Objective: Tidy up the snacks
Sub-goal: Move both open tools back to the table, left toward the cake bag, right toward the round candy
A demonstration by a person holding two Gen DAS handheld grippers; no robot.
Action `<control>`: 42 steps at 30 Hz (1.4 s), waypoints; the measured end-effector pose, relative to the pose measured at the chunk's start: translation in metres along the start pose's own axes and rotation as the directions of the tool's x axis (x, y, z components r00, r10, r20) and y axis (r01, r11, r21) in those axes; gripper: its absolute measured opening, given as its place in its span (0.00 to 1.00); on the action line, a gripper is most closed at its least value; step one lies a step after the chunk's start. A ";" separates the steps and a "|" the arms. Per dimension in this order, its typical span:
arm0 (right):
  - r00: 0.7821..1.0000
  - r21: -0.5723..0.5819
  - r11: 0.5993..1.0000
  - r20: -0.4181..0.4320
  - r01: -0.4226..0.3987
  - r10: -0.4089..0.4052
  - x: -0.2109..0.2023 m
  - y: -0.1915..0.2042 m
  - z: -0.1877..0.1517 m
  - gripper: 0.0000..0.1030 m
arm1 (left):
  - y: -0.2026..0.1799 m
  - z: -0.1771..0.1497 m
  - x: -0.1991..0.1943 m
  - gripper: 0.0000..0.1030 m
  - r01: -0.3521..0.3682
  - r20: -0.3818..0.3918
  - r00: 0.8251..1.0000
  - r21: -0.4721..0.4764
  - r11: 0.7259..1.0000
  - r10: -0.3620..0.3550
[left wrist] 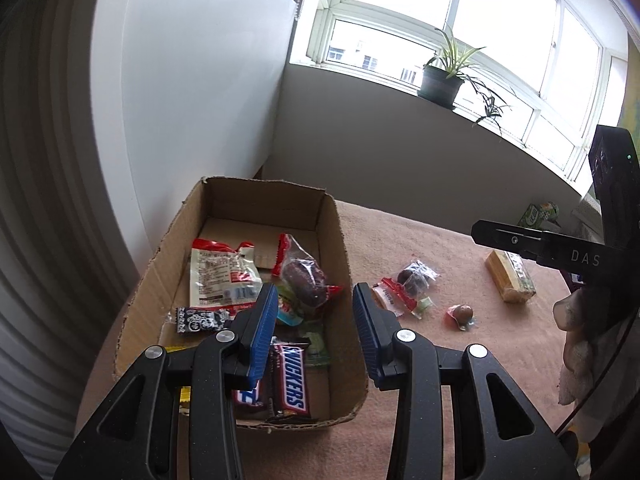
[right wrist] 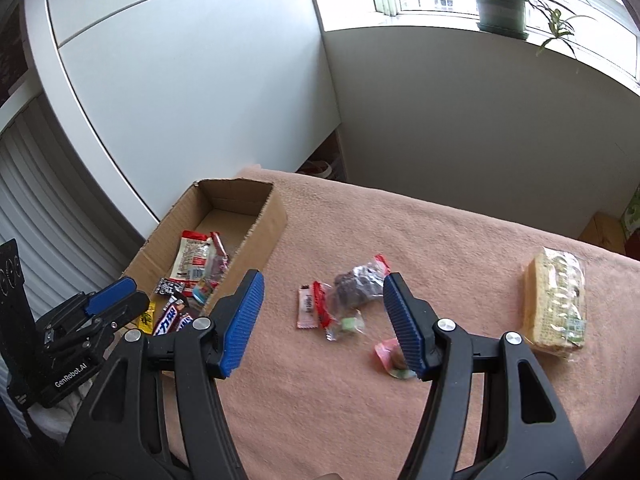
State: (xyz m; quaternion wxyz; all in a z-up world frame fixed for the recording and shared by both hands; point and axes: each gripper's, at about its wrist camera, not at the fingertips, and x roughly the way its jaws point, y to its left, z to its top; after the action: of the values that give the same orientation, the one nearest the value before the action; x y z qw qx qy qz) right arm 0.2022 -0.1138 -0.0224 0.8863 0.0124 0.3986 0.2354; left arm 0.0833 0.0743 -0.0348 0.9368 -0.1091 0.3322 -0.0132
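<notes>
A cardboard box (left wrist: 344,240) (right wrist: 276,216) stands on a pink-covered table and holds several snacks: Snickers bars (left wrist: 292,380), a white and red packet (left wrist: 222,272) and a dark cake in clear wrap (left wrist: 304,278). My left gripper (left wrist: 316,332) is open and empty above the box's near right part. My right gripper (right wrist: 324,320) is open and empty above loose snacks on the cloth: a dark wrapped cake (right wrist: 356,286), a red and white sachet (right wrist: 312,308), a green candy (right wrist: 348,324) and a pink-wrapped sweet (right wrist: 394,358). A wrapped sandwich (right wrist: 554,306) lies to the right.
White cabinet panels (right wrist: 180,92) rise behind the box. A potted plant (left wrist: 440,80) stands on the window sill. A green carton (left wrist: 538,214) sits at the table's far right edge. The pink cloth (right wrist: 400,232) covers the table.
</notes>
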 end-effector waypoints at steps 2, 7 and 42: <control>1.000 0.017 1.000 -0.009 0.016 -0.016 -0.001 -0.014 -0.008 0.63 | -0.010 0.000 0.002 0.36 0.014 -0.004 1.000 0.013 1.000 -0.014; 0.998 0.052 0.998 -0.046 0.038 -0.036 0.007 -0.042 -0.026 0.63 | -0.034 -0.001 0.012 0.36 0.042 -0.025 0.999 0.052 0.998 -0.040; 0.984 -0.100 0.992 -0.153 0.079 -0.094 0.078 -0.059 -0.059 0.63 | -0.117 0.004 0.139 0.51 0.084 -0.203 0.978 0.126 0.989 -0.057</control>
State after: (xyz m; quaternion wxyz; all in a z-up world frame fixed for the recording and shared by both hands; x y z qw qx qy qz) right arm 0.2286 -0.1425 -0.1297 0.8611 -0.0651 0.4558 0.2155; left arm 0.1992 -0.0529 -0.0929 0.9030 -0.0560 0.4184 -0.0795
